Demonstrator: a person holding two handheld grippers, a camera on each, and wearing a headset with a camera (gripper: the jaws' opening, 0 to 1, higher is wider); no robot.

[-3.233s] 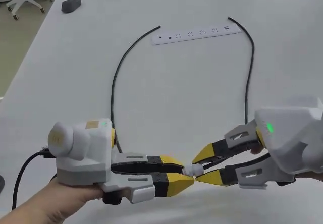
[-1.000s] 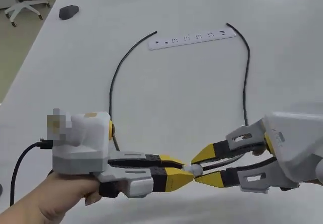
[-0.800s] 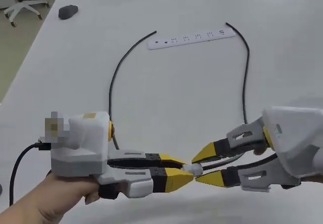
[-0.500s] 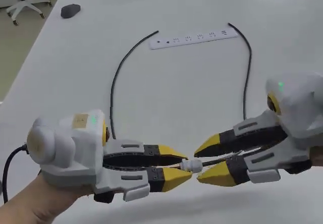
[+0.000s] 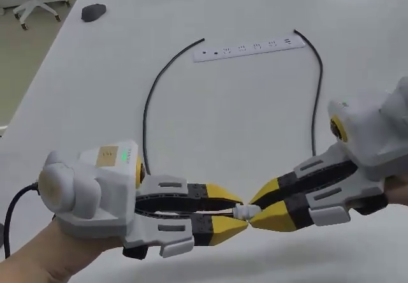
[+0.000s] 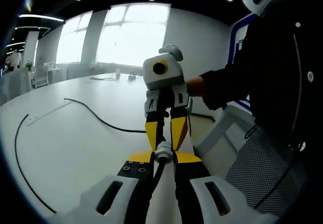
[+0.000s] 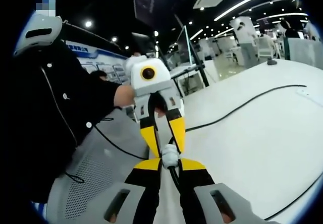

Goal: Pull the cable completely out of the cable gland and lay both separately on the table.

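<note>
We see the right gripper's (image 5: 258, 208) jaws, spread wide half a second ago, now clenched on the black cable (image 5: 318, 85) just beside the white cable gland (image 5: 243, 211). The left gripper's (image 5: 237, 214) jaws pinch the gland at their tips. Both grippers meet tip to tip in the air above the white table (image 5: 229, 117). The cable runs through the gland, its long ends trailing toward the power strip (image 5: 250, 46). We judge both grips set, so the pull can begin; nothing is separated yet.
</note>
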